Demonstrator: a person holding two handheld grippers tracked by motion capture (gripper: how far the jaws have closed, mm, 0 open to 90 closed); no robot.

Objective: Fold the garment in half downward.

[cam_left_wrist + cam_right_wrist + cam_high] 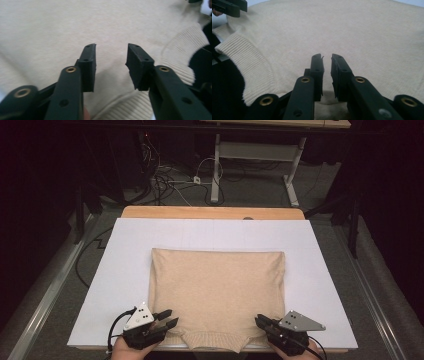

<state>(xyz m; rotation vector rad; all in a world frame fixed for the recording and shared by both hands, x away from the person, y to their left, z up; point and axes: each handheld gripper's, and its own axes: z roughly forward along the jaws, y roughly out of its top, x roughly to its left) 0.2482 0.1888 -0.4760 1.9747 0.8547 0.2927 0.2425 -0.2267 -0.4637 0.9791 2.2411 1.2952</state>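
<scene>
A beige knit sweater lies folded flat on the white board, its ribbed collar at the near edge. My left gripper rests at the sweater's near left corner. In the left gripper view its jaws stand well apart over the fabric, with nothing between them and the collar to their right. My right gripper is at the near right corner. Its jaws are a narrow gap apart just above the knit, not pinching it.
The board covers a wooden table and leaves a wide white margin around the sweater. Beyond the table, cables and a desk leg lie on the grey floor. Dark surroundings flank both sides.
</scene>
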